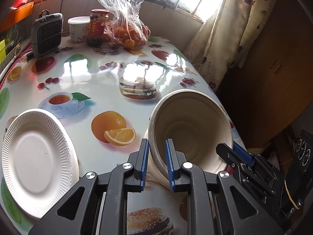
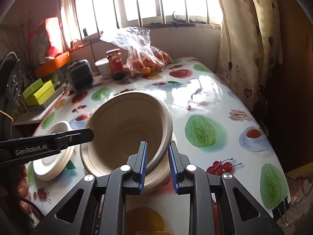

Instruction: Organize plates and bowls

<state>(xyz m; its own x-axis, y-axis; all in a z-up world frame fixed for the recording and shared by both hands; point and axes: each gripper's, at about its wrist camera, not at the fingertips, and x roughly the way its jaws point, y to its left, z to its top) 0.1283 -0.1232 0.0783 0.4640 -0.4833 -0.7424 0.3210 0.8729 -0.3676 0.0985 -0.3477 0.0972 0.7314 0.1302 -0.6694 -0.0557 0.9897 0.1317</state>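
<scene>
A beige paper bowl (image 1: 192,129) is tilted on its side above another bowl (image 1: 154,171) on the fruit-print table. My left gripper (image 1: 157,152) is shut on the bowl's left rim. My right gripper (image 2: 157,153) is shut on the same bowl's (image 2: 125,129) right rim and shows at the right of the left wrist view (image 1: 234,152). A stack of white paper plates (image 1: 37,156) lies to the left, also in the right wrist view (image 2: 52,166).
At the table's far end stand a small grey heater (image 1: 48,34), a white tub (image 1: 78,28), a red-labelled jar (image 1: 97,27) and a plastic bag of oranges (image 1: 127,29). A curtain (image 1: 225,35) hangs at the right. Green boxes (image 2: 38,94) sit left.
</scene>
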